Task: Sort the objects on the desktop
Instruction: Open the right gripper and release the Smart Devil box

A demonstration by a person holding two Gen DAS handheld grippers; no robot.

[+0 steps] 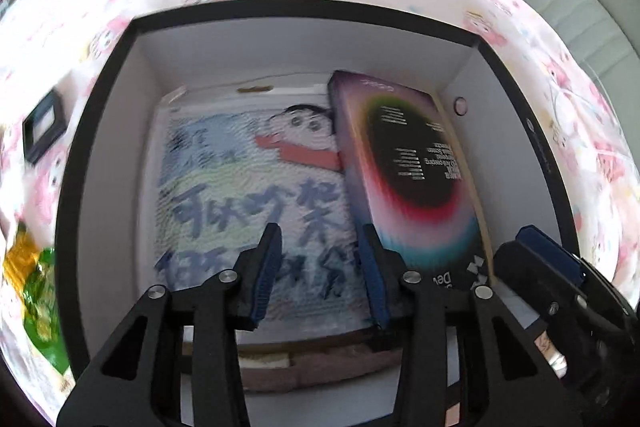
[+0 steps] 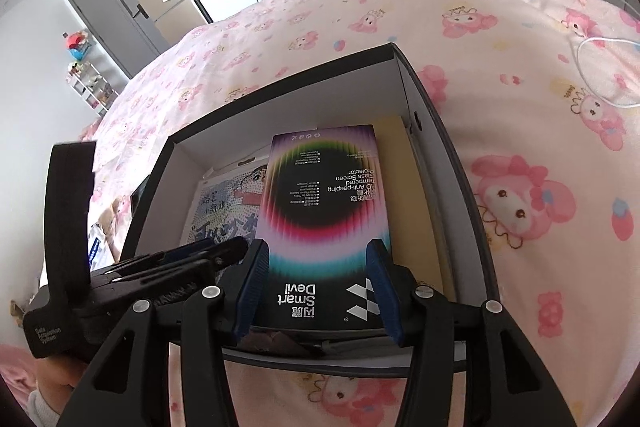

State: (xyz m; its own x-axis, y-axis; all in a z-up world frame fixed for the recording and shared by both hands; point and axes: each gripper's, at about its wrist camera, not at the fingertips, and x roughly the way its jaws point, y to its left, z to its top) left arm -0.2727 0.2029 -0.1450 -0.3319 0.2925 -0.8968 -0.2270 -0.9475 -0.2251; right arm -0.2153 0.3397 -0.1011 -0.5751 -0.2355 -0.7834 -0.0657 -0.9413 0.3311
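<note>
A black box with white inner walls (image 1: 304, 39) (image 2: 424, 115) sits on a pink bedsheet. Inside lie a flat cartoon-print pack (image 1: 248, 195) (image 2: 224, 211) and a colourful screen-protector box (image 1: 408, 171) (image 2: 324, 203), tilted against the right side. My left gripper (image 1: 320, 267) hovers open over the box's near part, holding nothing. My right gripper (image 2: 318, 287) has a finger on each side of the screen-protector box's near end; whether the pads (image 2: 256, 279) press it is unclear. The right gripper also shows in the left wrist view (image 1: 548, 267).
The bedsheet (image 2: 520, 147) surrounds the box. A small dark framed item (image 1: 44, 125) and a green-yellow packet (image 1: 36, 295) lie left of the box. A white cable (image 2: 600, 71) lies at the right. A yellow flat item (image 2: 408, 187) lies under the screen-protector box.
</note>
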